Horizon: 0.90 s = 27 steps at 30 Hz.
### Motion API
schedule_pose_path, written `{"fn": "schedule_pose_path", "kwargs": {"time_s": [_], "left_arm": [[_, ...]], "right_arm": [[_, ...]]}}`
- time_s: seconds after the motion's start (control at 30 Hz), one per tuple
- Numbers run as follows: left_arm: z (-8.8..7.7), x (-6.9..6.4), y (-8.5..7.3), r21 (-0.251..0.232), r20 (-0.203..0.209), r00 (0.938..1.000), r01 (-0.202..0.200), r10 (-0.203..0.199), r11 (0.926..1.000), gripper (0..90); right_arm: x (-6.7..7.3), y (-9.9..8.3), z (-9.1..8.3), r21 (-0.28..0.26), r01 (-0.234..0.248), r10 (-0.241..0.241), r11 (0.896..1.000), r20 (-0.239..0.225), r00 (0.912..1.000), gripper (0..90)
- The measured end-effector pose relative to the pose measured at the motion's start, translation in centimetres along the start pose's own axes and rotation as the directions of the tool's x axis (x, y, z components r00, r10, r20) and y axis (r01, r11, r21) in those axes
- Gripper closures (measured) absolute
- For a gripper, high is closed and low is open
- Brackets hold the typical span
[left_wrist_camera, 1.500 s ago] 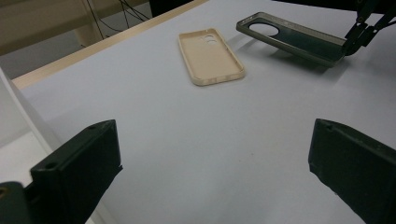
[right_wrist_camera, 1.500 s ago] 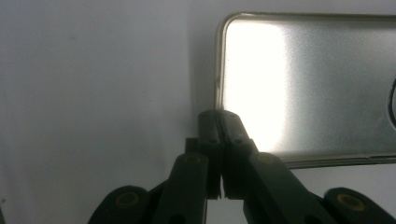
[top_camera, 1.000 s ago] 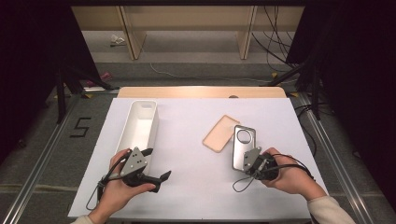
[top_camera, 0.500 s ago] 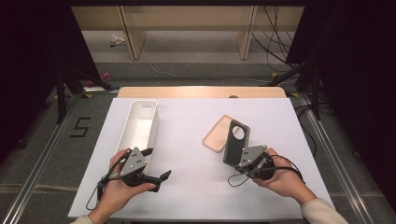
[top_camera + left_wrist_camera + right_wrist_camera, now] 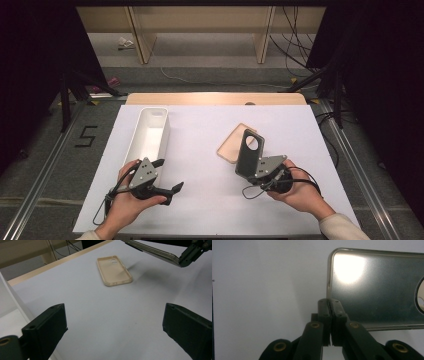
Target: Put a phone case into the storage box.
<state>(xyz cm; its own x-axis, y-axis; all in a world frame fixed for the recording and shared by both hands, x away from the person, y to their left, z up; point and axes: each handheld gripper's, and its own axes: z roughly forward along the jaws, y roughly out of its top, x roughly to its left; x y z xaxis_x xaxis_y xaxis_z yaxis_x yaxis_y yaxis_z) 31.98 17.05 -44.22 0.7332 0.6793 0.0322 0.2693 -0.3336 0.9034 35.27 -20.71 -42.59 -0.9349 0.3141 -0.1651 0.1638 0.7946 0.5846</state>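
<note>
Right tool [image 5: 251,170] clamps dark phone case [image 5: 249,151] lower edge, case tilted above table [image 5: 200,125].

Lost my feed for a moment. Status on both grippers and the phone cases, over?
Right gripper shut on dark phone case, lifted off table, tilted. Left gripper open, holding nothing, beside white bin. Tan phone case flat on table. Nothing in the way.

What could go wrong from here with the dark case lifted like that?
The right gripper pinches the dark phone case by a thin strip of its edge, so it may twist or slip out. Tilted above the tan case, it could drop onto it. The left gripper hangs open, giving no support.
</note>
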Motion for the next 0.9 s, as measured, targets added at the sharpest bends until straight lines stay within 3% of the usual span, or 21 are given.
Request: {"fn": "schedule_pose_path", "kwargs": {"time_s": [0.37,0.47,0.7,0.9], "left_arm": [[0.7,-0.3,1.5,-0.023,0.014,0.9983,0.057,-0.057,0.9981,7.9],[0.9,0.1,2.5,-0.027,0.015,0.9983,0.057,-0.057,0.9980,8.8],[2.0,1.1,4.9,-0.016,0.003,0.9951,0.099,-0.099,0.9950,11.5],[3.8,1.3,7.0,-0.002,0.035,0.9911,0.129,-0.128,0.9917,14.1]], "right_arm": [[0.4,0.8,0.1,-0.041,-0.007,0.006,0.999,-0.012,0.9999,88.8],[0.6,1.1,0.2,-0.051,0.001,-0.002,0.999,-0.016,0.9999,88.8],[0.8,1.6,0.2,-0.072,0.001,-0.002,0.997,-0.016,0.9999,88.8],[1.2,2.3,0.2,-0.085,0.010,-0.011,0.996,-0.019,0.9997,88.8]]}}
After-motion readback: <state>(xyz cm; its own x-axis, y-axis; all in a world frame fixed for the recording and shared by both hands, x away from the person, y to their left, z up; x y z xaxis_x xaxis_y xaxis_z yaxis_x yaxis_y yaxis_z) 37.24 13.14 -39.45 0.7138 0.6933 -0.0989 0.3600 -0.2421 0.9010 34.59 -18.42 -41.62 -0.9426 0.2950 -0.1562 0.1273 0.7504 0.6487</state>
